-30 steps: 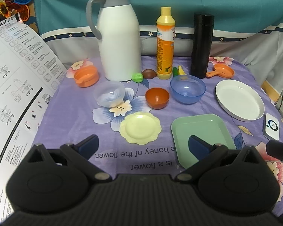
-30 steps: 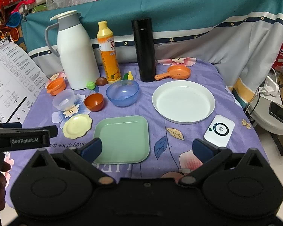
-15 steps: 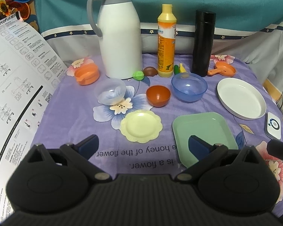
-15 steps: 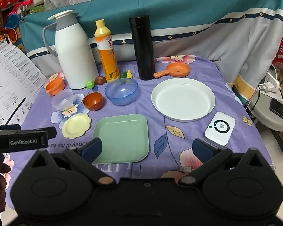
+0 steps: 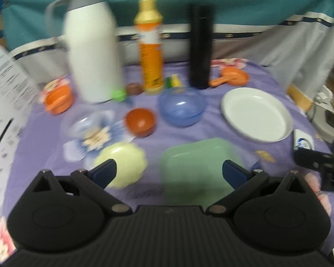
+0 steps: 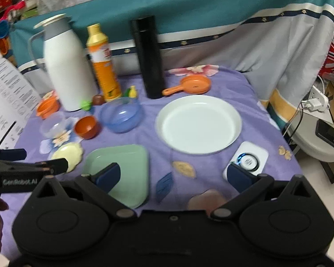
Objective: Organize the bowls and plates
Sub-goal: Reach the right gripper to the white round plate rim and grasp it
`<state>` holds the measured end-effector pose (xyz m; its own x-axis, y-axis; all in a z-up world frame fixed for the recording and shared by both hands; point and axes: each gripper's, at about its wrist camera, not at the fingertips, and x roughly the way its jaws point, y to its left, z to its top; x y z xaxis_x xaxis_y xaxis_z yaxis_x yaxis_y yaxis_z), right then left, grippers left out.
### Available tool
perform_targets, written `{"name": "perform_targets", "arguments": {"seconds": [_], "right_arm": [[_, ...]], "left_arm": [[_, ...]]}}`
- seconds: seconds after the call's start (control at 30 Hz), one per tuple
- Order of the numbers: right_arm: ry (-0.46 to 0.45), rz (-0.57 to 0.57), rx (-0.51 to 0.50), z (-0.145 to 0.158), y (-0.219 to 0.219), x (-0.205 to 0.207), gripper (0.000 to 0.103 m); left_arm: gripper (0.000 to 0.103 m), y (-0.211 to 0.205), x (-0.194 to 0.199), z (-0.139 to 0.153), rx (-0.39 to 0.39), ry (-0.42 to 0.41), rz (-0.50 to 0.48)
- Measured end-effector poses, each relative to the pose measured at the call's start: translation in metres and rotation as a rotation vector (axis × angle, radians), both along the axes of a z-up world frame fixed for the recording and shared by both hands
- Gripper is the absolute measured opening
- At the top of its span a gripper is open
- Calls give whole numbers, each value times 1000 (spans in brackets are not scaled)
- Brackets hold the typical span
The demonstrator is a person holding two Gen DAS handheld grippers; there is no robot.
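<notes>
- Plates and bowls are spread, unstacked, on the purple flowered cloth (image 6: 202,166); against the views a second ago both cameras have been swung rightward and closer — an approach is judged begun.
- Left gripper (image 5: 169,173) and right gripper (image 6: 173,175) are held wide open, nothing gripped.
- Nearest lie the pale-green square plastic plate (image 6: 120,171) and scalloped yellow plate (image 5: 124,162), well apart.
- Farther sit the brown bowl (image 5: 140,122), blue translucent bowl (image 6: 120,116) and round white plate (image 6: 198,123) — open cloth between, the cloth's right edge close by.

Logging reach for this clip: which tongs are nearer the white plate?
Right. The right tongs sit just in front of the white plate; the left tongs hover far off, over the yellow plate.
</notes>
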<state>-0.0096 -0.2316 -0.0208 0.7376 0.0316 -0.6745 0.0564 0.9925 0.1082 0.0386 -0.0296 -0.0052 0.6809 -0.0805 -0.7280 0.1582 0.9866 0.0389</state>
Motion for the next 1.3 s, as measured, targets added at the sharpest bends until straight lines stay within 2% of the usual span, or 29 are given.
{"name": "perform_targets", "arguments": {"seconds": [0.13, 0.3, 0.47, 0.63, 0.7, 0.77, 1.0, 1.23, 1.3], "right_arm": [[1, -51, 34, -3, -31, 26, 103], [-15, -83, 84, -11, -79, 61, 103], [-5, -105, 87, -31, -114, 96, 102], [18, -102, 107, -53, -139, 127, 91], [36, -104, 112, -63, -147, 140, 82], [53, -105, 120, -72, -151, 146, 72], [93, -63, 135, -96, -152, 169, 48], [123, -22, 150, -111, -146, 180, 36], [115, -14, 141, -113, -143, 179, 36]], "left_arm": [[103, -39, 21, -2, 8, -20, -78], [103, -79, 54, -16, 19, -9, -113], [94, -110, 81, -34, 22, 28, -141], [81, -127, 95, -49, 23, 62, -152], [74, -132, 101, -56, 21, 82, -151], [73, -134, 105, -62, 25, 94, -148], [72, -135, 118, -80, 40, 133, -106], [69, -139, 128, -94, 25, 168, -107], [56, -141, 132, -97, 17, 176, -115]]}}
